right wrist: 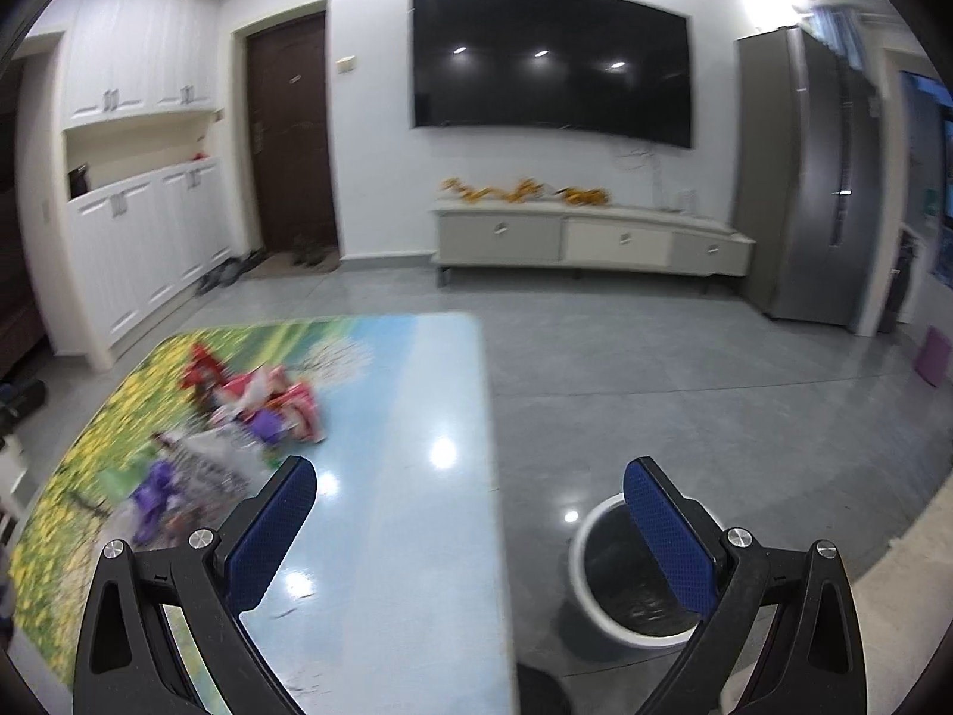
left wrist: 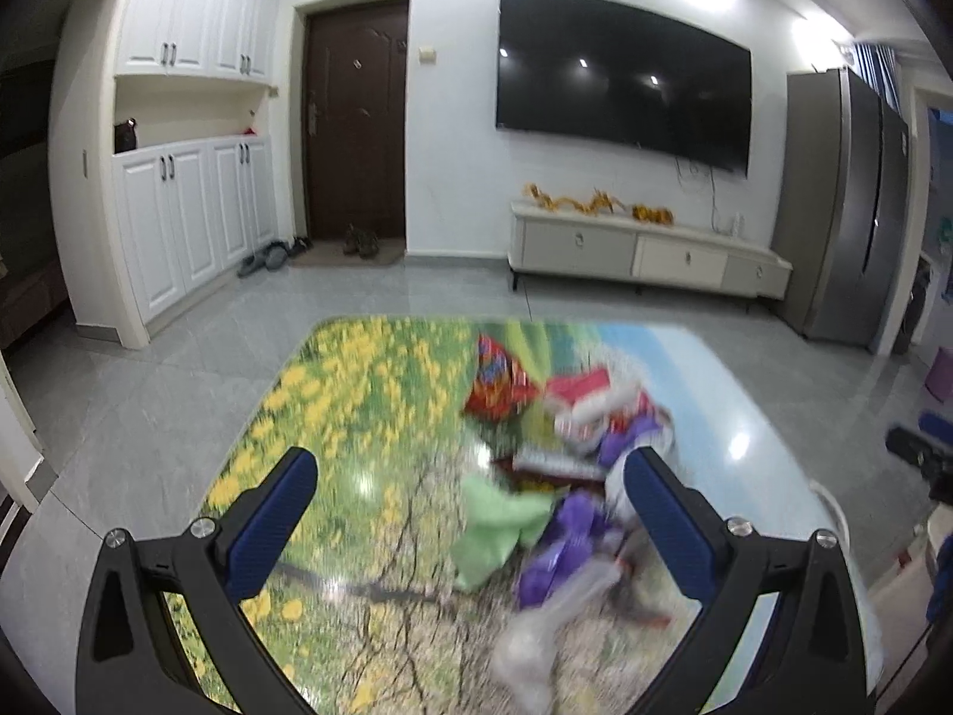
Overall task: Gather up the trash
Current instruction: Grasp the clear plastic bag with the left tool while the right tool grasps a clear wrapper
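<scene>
A blurred heap of snack wrappers [left wrist: 566, 447] lies on a table with a flower-field print [left wrist: 357, 417]: red packets at the far end, a green wrapper [left wrist: 497, 521], purple wrappers [left wrist: 566, 548] and a clear bag [left wrist: 548, 625] nearer. My left gripper [left wrist: 470, 476] hovers open above the near end of the heap, nothing between its fingers. In the right wrist view the same heap [right wrist: 238, 423] sits left of my right gripper [right wrist: 470, 479], which is open and empty over the table's right edge. A white bin [right wrist: 631, 578] with a dark liner stands on the floor beside the table.
Grey tiled floor [right wrist: 655, 369] surrounds the table. Along the far wall are a low TV cabinet [left wrist: 643, 250] under a wall TV, a dark door [left wrist: 357, 125] with shoes before it, white cupboards on the left and a grey fridge [left wrist: 852, 208] on the right.
</scene>
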